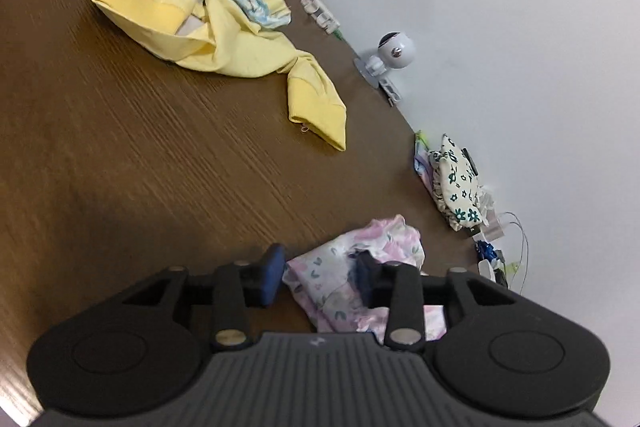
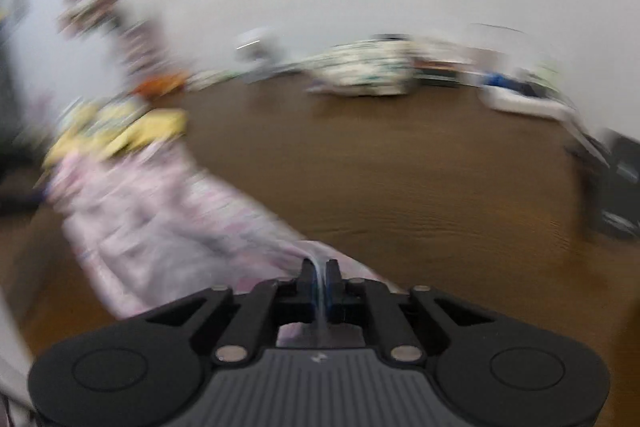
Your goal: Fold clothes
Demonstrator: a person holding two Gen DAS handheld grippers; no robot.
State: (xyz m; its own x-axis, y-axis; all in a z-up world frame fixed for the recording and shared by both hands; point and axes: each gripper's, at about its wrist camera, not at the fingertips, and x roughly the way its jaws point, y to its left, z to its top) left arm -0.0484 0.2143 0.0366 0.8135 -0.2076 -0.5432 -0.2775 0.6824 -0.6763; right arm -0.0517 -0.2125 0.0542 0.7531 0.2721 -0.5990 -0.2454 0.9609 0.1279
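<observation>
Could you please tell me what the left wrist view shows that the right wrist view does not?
Only the left wrist view shows, sharply, the small white round camera on its stand by the wall, and the left gripper with its jaws apart around a bunch of the pink floral garment.

Only the right wrist view shows the right gripper shut on a thin fold of that garment, which trails away to its left.

Both share the brown wooden table, the crumpled yellow garment and the white pouch with dark flowers, all blurred in the right view.

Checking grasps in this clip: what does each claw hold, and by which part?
Right claw pinches an edge fold of the pink floral cloth garment. Left claw stands open around it, gripping nothing.
</observation>
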